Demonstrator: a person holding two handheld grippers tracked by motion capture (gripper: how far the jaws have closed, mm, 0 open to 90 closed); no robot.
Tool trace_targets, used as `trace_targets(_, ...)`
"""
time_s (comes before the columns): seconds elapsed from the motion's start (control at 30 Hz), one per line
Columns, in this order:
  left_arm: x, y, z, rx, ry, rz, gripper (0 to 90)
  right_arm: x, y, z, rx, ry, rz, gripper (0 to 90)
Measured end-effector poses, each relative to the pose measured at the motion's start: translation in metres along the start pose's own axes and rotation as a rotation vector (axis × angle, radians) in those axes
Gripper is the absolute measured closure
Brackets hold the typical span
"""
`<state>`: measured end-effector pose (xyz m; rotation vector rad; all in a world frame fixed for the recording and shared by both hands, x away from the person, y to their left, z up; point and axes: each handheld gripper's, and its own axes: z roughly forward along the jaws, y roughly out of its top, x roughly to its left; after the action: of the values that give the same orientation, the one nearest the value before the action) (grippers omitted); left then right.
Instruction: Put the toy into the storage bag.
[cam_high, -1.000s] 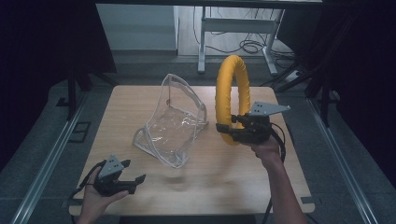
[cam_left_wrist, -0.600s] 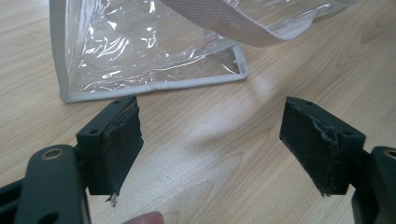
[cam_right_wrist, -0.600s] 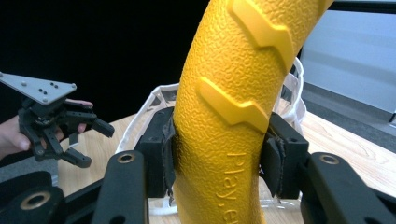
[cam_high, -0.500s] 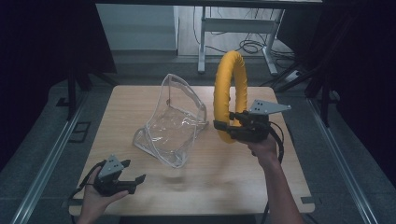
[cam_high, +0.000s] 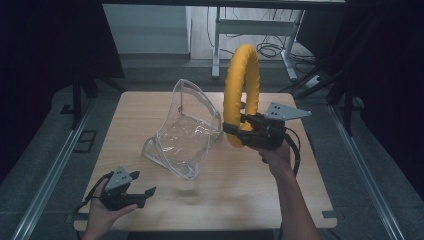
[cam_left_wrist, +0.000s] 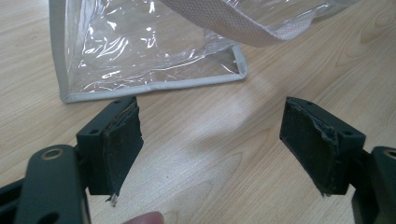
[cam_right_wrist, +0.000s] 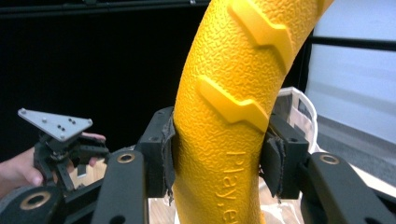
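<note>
A yellow textured ring (cam_high: 241, 90) stands upright above the table's right half, and my right gripper (cam_high: 239, 129) is shut on its lower arc. In the right gripper view the ring (cam_right_wrist: 229, 116) sits squeezed between both black pads (cam_right_wrist: 163, 154). A clear plastic bag (cam_high: 185, 132) with grey trim stands open mid-table, just left of the ring. My left gripper (cam_high: 145, 194) rests low at the table's front left, open, with nothing in it. Its view has the bag's bottom corner (cam_left_wrist: 154, 51) lying beyond the wide-apart jaws (cam_left_wrist: 212, 147).
The wooden table (cam_high: 240, 195) has bare room in front of the bag. Dark floor and metal rails (cam_high: 47, 180) flank it on both sides. A desk frame (cam_high: 250, 30) and cables lie beyond the far edge.
The right gripper has carried the yellow ring slightly left, toward the bag. The left gripper has stayed put.
</note>
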<state>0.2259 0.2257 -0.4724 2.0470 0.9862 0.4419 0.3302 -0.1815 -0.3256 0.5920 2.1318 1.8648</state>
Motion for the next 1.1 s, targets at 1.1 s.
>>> trace_targets(1.1, 0.0, 0.0, 0.001, 0.006, -0.001, 0.005, 20.7, 0.026, 0.028, 0.025, -0.115, 0.055, -0.034, 51.2)
